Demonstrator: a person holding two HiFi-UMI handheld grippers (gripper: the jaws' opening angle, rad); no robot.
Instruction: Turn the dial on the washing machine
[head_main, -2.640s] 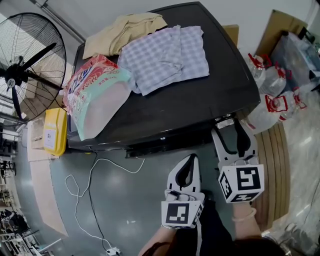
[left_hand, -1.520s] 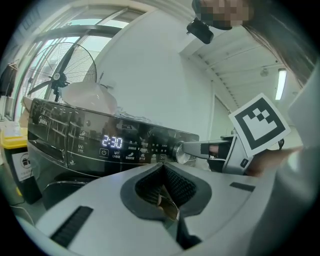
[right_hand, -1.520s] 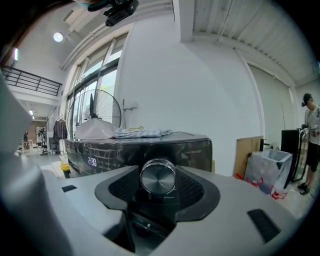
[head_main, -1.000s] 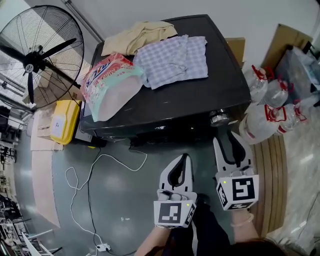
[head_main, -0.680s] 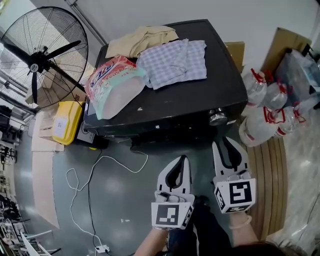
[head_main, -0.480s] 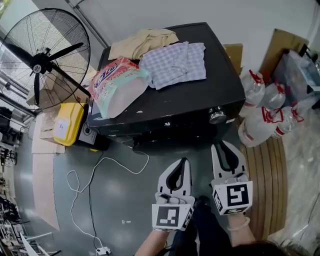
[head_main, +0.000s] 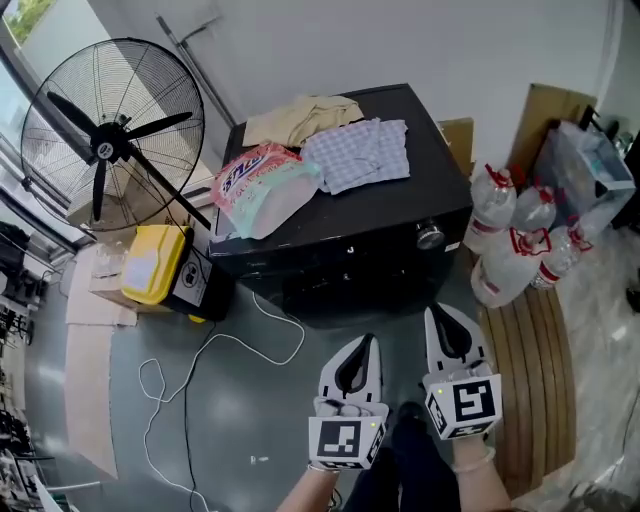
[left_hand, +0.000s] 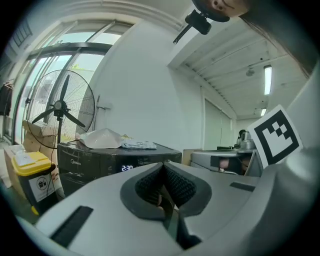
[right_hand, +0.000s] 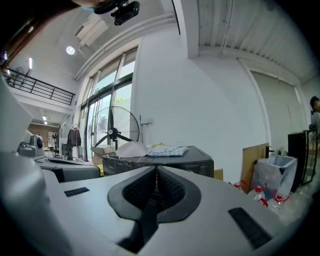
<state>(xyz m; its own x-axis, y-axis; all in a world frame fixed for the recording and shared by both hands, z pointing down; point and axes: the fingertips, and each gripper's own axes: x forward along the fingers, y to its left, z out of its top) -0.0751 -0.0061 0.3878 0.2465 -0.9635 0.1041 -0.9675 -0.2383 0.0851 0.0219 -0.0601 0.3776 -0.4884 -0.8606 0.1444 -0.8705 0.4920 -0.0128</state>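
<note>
The black washing machine (head_main: 400, 215) stands ahead of me, with its silver dial (head_main: 430, 237) at the right end of the front panel. Both grippers hang low in the head view, well back from the machine and touching nothing. My left gripper (head_main: 364, 340) is shut and empty; its tips meet in the left gripper view (left_hand: 163, 164). My right gripper (head_main: 437, 312) has just been closing and its jaws now meet with nothing between them (right_hand: 156, 167). It points roughly toward the dial from a distance. The machine's lit display (left_hand: 127, 168) shows in the left gripper view.
On the machine's lid lie a pink detergent bag (head_main: 265, 185), a checked cloth (head_main: 360, 152) and a beige cloth (head_main: 300, 115). A large floor fan (head_main: 115, 150) and a yellow container (head_main: 155, 265) stand to the left. Water bottles (head_main: 510, 240) stand to the right. A white cable (head_main: 200, 360) trails across the floor.
The right gripper was open around the dial; it has since pulled back from the machine and shut. The left gripper has drawn back too, and the machine looks farther away.
</note>
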